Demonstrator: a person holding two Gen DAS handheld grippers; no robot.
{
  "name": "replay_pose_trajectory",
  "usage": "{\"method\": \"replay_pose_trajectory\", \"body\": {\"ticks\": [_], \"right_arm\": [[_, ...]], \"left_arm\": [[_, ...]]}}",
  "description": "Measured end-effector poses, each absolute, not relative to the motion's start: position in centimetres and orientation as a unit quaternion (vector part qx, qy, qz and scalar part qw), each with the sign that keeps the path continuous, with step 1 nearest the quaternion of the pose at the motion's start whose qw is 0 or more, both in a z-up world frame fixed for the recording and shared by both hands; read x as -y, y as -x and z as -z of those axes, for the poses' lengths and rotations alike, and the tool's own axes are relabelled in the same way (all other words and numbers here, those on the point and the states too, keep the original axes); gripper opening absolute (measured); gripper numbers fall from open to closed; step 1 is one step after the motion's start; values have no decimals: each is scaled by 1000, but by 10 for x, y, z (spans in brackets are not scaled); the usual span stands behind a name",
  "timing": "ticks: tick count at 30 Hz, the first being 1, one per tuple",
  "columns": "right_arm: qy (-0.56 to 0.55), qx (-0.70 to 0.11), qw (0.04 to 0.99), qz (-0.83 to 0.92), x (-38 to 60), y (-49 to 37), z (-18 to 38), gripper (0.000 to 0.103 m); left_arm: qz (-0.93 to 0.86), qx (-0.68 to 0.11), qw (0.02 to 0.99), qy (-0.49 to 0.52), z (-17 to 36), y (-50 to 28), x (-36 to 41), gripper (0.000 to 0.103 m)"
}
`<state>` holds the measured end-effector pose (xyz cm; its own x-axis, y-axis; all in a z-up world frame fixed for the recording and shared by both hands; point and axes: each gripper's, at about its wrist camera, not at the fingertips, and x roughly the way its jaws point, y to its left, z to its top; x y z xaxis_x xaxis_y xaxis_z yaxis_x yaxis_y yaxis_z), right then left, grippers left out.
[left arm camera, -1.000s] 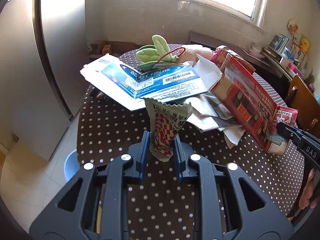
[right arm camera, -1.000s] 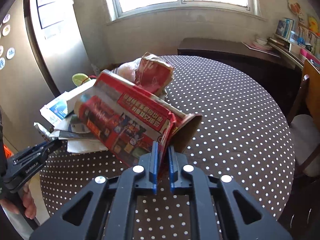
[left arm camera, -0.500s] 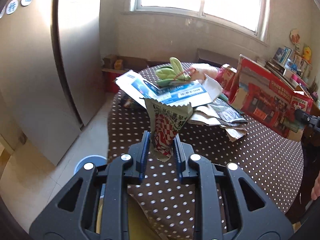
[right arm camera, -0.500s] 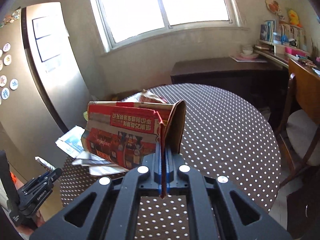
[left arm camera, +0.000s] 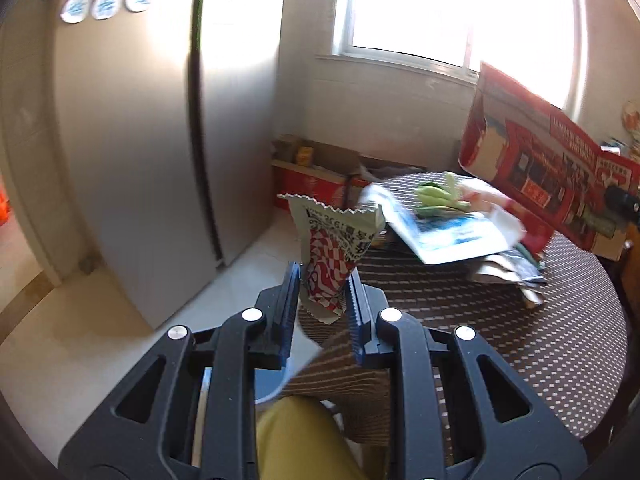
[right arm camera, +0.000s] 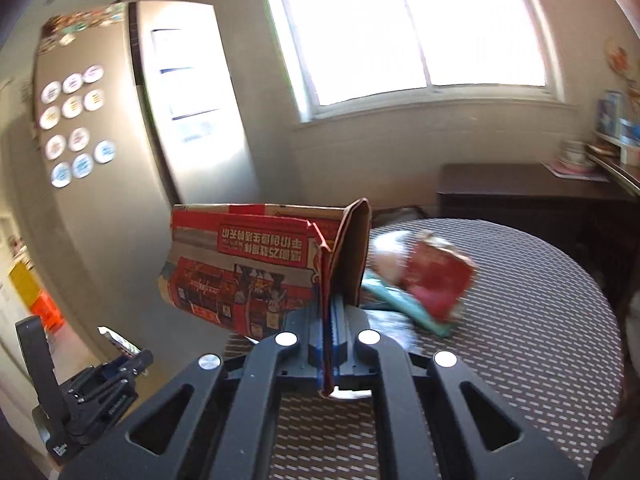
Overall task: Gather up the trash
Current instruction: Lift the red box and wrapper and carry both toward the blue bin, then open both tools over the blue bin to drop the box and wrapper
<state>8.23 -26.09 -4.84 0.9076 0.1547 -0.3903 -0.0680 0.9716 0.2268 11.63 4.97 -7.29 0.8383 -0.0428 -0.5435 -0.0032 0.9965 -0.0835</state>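
Strong daylight is coming through a big window point(right arm camera: 416, 28) at upper right. A tall grey fridge point(left arm camera: 132, 128) w/ round magnets point(right arm camera: 76, 128) is standing at left. The pale tiled floor point(left arm camera: 76, 332) is showing lower left, and a dark sideboard point(right arm camera: 520, 196) is standing at right, under the window.

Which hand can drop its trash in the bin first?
Probably left: the left gripper holds the wrapper at the table's edge, a bluish rim, maybe the bin, beneath. The right gripper's carton hangs farther off.
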Motion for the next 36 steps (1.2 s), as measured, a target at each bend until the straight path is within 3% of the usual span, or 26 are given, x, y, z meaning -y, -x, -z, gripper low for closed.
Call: {"method": "replay_pose_trajectory", "body": {"ticks": [16,24,26,27,28,36], "right_arm": [[-59,-276,940,-192,89,-163,75,4],[-36,-326,929,-173,43,-205,116,4],[-32,-333,928,-166,39,-213,122,4],[-31,-336,928,-162,36,-217,125,4],[-29,-338,927,-157,35,-220,127,4],[7,-364,919,-151,6,-238,156,4]], "left_arm": [[-92,-313,942,84,105,-133,-160,23],[-48,-396,911,108,167,-190,-192,23],[-37,-407,905,114,180,-205,-196,30],[-33,-414,902,118,185,-213,-197,50],[-28,-419,899,124,189,-218,-200,63],[-67,-426,888,159,203,-225,-239,63]]}}
